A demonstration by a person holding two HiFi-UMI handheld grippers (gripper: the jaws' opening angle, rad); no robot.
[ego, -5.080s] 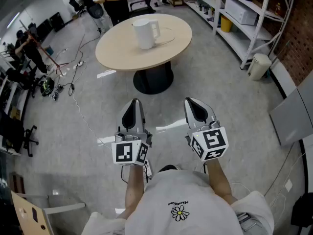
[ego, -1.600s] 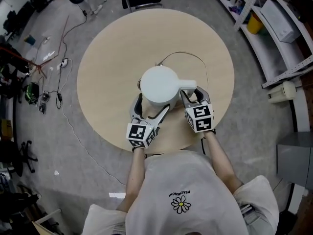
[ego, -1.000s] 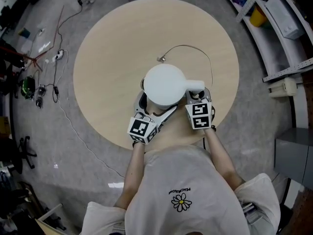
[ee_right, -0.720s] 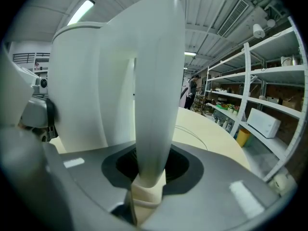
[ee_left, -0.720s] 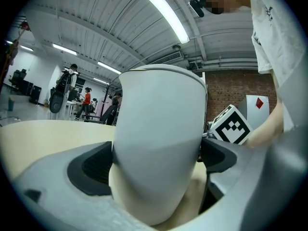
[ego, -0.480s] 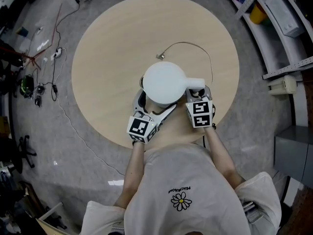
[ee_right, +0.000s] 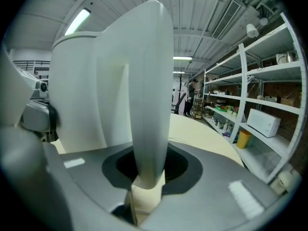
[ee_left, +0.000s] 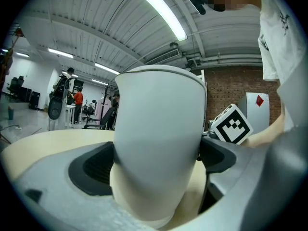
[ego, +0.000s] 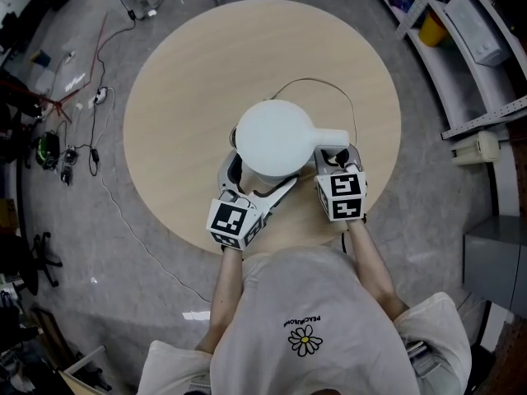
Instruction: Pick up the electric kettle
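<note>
Electric kettle (ego: 276, 138), white with its lid shut, is over the near-middle of the round table (ego: 181, 81), gripped from the near side by both tools. Left tool (ego: 252, 181): jaws spread wide round the lower body, pads pressed on both sides. Right tool (ego: 333, 160): jaws clamped on the handle (ego: 328, 141), which sticks out to the right and stands upright between them in the right gripper view. Can't tell if the base touches the table. A thin cord (ego: 325, 85) loops on the table just beyond the electric kettle. Floor cables (ego: 86, 97) are far left. A shelving rack (ego: 465, 31) with a yellow container (ego: 429, 30) is far right.
</note>
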